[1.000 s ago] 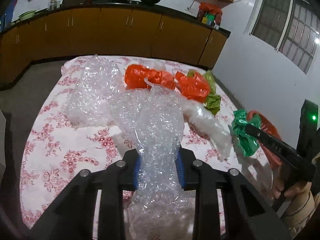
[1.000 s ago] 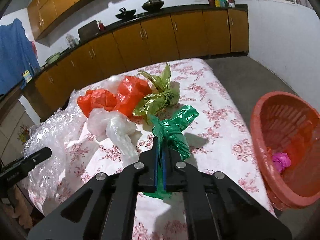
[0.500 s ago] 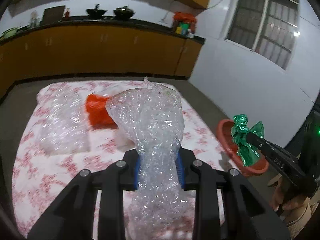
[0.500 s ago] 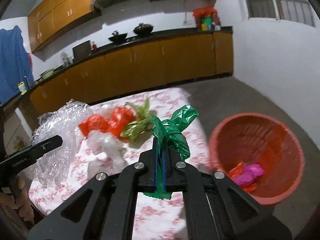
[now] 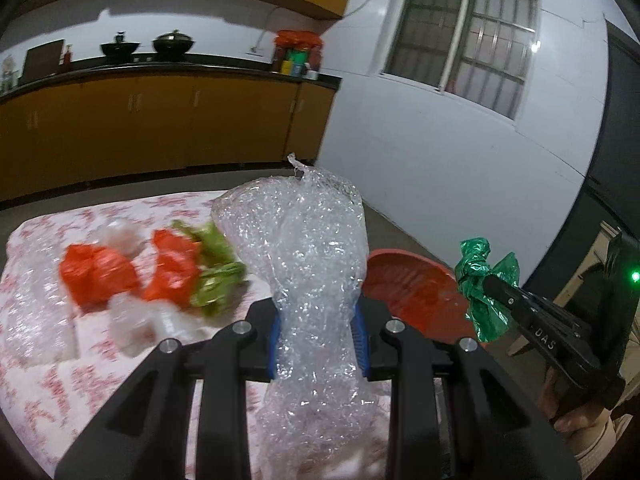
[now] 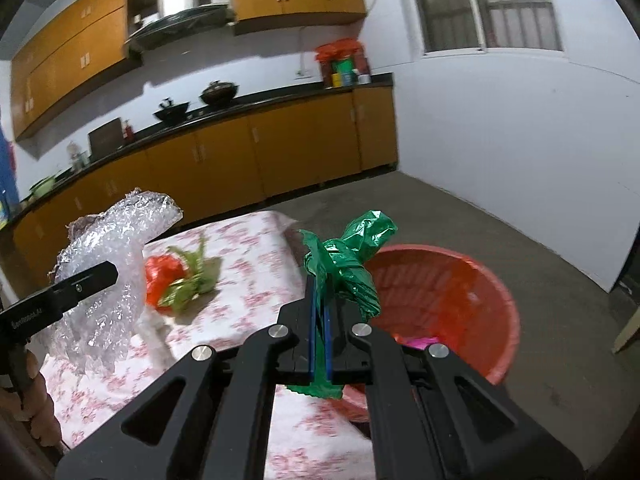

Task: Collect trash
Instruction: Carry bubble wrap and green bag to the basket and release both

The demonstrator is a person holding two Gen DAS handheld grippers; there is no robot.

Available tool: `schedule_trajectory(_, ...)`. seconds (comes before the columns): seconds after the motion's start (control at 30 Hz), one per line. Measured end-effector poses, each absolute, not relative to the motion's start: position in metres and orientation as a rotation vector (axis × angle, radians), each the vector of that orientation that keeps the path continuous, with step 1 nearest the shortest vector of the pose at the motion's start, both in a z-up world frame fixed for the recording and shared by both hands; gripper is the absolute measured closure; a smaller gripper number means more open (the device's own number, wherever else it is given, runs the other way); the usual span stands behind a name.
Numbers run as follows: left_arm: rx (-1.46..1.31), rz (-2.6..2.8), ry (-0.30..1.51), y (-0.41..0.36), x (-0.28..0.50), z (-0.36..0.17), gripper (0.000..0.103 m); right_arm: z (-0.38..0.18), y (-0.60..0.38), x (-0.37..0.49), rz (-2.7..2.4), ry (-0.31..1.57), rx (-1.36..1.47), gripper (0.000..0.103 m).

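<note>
The left gripper (image 5: 318,336) has its jaws clamped on a crumpled sheet of clear bubble wrap (image 5: 304,256), which stands up between the blue pads and hangs down below them, lifted clear of the surface covered with a white cloth printed with red flowers (image 5: 48,392). The right gripper (image 6: 319,320) has its jaws pressed together on a knotted, crinkled green plastic bag (image 6: 348,256), whose bunched top rises above the fingers while a short end sticks out beneath them. From the right wrist view this green bag sits in front of the round red plastic basket (image 6: 492,292), which stands on the grey floor just beside the surface's edge; something pink lies inside it, partly hidden.

Left on the cloth are crumpled orange-red plastic bags (image 5: 96,272), a light green plastic bag (image 5: 216,276) touching them, and whitish clear plastic (image 5: 136,320), all blurred.

The side of the right gripper, seen from the left wrist view, bears the letters "DAS" (image 5: 545,338). The left gripper's side, seen from the right wrist view, carries a small white printed word (image 6: 28,317) too blurred to read.
</note>
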State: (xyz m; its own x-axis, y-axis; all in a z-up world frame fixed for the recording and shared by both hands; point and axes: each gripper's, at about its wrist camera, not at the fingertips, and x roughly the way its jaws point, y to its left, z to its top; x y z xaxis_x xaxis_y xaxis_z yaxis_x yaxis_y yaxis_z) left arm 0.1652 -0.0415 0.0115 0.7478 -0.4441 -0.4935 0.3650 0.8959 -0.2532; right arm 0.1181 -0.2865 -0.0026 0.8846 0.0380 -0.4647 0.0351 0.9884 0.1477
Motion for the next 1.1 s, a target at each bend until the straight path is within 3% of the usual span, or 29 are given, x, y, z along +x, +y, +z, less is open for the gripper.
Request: schedule_trajectory(1.1, -0.033, -0.720, 0.653, -0.200, 0.233, -0.034, 0.074, -0.029, -0.373, 0.132, -0.138, 0.455, 0.301, 0.100)
